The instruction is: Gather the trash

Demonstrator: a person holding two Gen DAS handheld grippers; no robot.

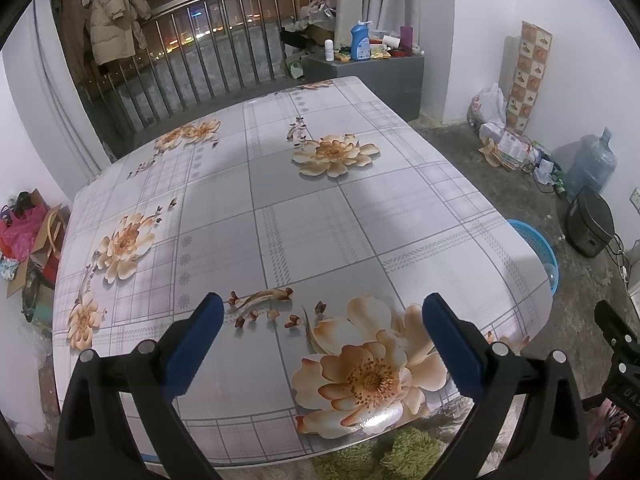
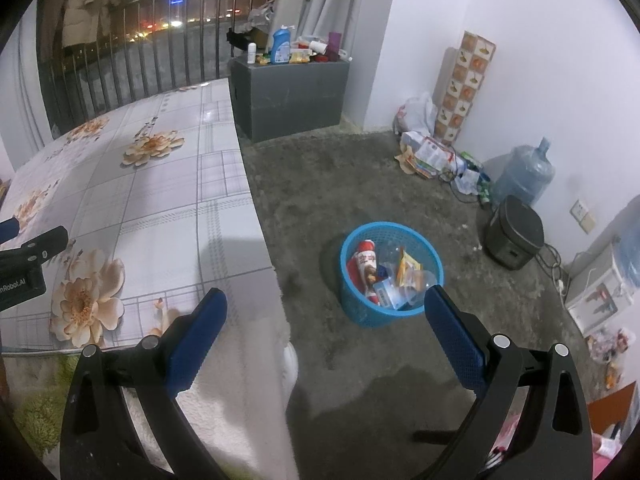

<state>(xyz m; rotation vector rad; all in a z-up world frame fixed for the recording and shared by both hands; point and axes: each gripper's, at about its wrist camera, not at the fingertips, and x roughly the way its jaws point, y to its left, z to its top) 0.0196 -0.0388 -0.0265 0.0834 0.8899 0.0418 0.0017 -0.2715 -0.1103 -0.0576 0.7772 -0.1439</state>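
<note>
A blue plastic basket [image 2: 362, 308] stands on the concrete floor right of the table. It holds trash: a red and white wrapper [image 2: 365, 261], a yellow packet [image 2: 407, 266] and clear plastic pieces. Its rim also shows in the left wrist view [image 1: 536, 240]. My right gripper [image 2: 326, 300] is open and empty, above the floor just left of the basket. My left gripper [image 1: 323, 304] is open and empty over the near part of the table [image 1: 304, 208], which has a grey floral cloth and nothing on it.
A grey cabinet [image 2: 292, 92] with bottles stands behind the table. Bags and papers [image 2: 428, 152], a water jug [image 2: 524, 176] and a black appliance [image 2: 514, 236] line the right wall. Bags and boxes [image 1: 28, 240] sit left of the table.
</note>
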